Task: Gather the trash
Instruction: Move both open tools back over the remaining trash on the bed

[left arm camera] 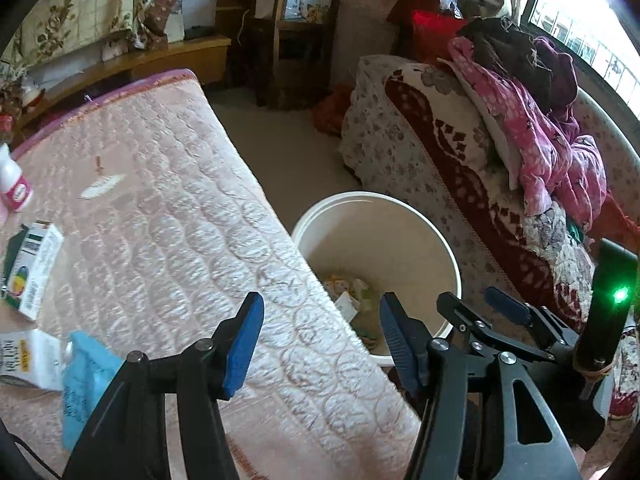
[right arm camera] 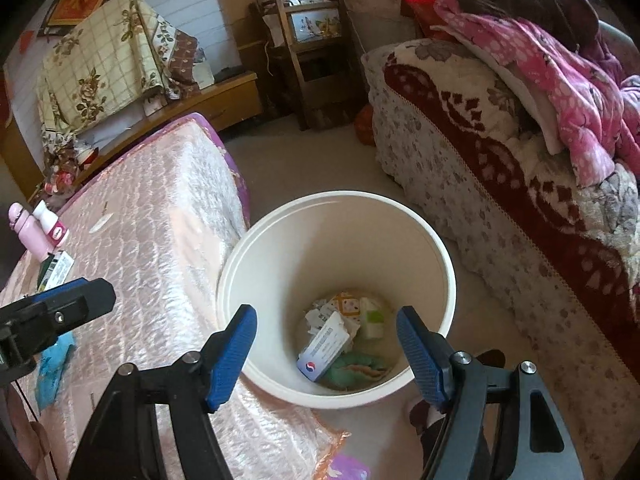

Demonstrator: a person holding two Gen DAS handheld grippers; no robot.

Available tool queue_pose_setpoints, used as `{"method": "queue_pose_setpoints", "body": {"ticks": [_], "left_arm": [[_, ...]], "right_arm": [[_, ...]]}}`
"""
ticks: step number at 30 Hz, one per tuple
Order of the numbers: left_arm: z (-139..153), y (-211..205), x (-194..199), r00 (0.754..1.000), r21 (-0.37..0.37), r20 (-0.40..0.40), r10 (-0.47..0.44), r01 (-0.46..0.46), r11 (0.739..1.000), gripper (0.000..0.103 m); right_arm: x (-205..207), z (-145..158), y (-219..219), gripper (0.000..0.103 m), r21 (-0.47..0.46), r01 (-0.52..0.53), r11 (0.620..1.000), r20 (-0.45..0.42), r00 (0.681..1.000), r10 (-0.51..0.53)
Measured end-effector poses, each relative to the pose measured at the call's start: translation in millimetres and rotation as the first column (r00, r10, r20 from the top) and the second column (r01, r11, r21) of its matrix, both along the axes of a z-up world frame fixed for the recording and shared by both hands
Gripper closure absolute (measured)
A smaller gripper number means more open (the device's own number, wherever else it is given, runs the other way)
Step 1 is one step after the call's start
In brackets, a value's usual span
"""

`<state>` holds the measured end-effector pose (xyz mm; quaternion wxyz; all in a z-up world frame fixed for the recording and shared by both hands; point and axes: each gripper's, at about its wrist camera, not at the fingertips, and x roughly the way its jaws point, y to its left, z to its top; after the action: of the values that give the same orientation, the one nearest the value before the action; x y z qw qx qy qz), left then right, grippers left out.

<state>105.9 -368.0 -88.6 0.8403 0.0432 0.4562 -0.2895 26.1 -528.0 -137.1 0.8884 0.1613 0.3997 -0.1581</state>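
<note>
Two tools are in view, each with two blue rubber-padded fingers on black metal arms. Left tool (left arm camera: 320, 344) stands with its jaws apart and nothing between them, over the edge of the pink quilted mattress (left arm camera: 168, 216). Right tool (right arm camera: 326, 354) also has its jaws spread wide and empty, directly above the mouth of the round cream plastic bucket (right arm camera: 440, 256), which stands on the floor between the mattress and the floral, dark-red patterned sofa (right arm camera: 480, 168).

Inside the bucket lie several pieces of trash, pressed together at the bottom: one white-and-blue cardboard box (right arm camera: 324, 348), tilted against crumpled white paper (right arm camera: 316, 314), one orange-patterned wrapper (right arm camera: 347, 301), one white-and-green carton (right arm camera: 372, 320) and one soft green crumpled piece (right arm camera: 352, 366). The white-and-blue box sits below the gap between the right tool's fingers, well apart from them.

Left on the mattress, to the left of the left tool, are one green-and-white cardboard box (left arm camera: 34, 268), one white printed carton (left arm camera: 28, 356), one flat light-blue packet (left arm camera: 86, 380) just beside the left finger, one white bottle with a pink label (left arm camera: 14, 188), and one small white scrap (left arm camera: 102, 186) farther up the quilted surface. The right wrist view shows one pink bottle (right arm camera: 28, 230) touching the white one.
</note>
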Motion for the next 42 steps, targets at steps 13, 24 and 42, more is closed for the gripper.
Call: {"method": "queue_pose_setpoints", "body": {"ticks": [13,24,42], "left_arm": [[16,65,-11,0.995,-0.024,0.057,0.078,-0.077,0.997,0.041],[29,137,-19,0.977,-0.04,0.126,0.169,-0.165,0.985,0.035],[5,291,-11,0.924,0.031,0.113,0.366,-0.371,0.928,0.034]], "right_arm": [[-10,34,39,0.027,-0.039,-0.03,0.999,0.032,0.999,0.031],[-7,58,90,0.027,-0.058,-0.099,0.993,0.056,0.993,0.102],[25,41,198,0.027,0.026,-0.307,0.951,0.002,0.952,0.307]]}}
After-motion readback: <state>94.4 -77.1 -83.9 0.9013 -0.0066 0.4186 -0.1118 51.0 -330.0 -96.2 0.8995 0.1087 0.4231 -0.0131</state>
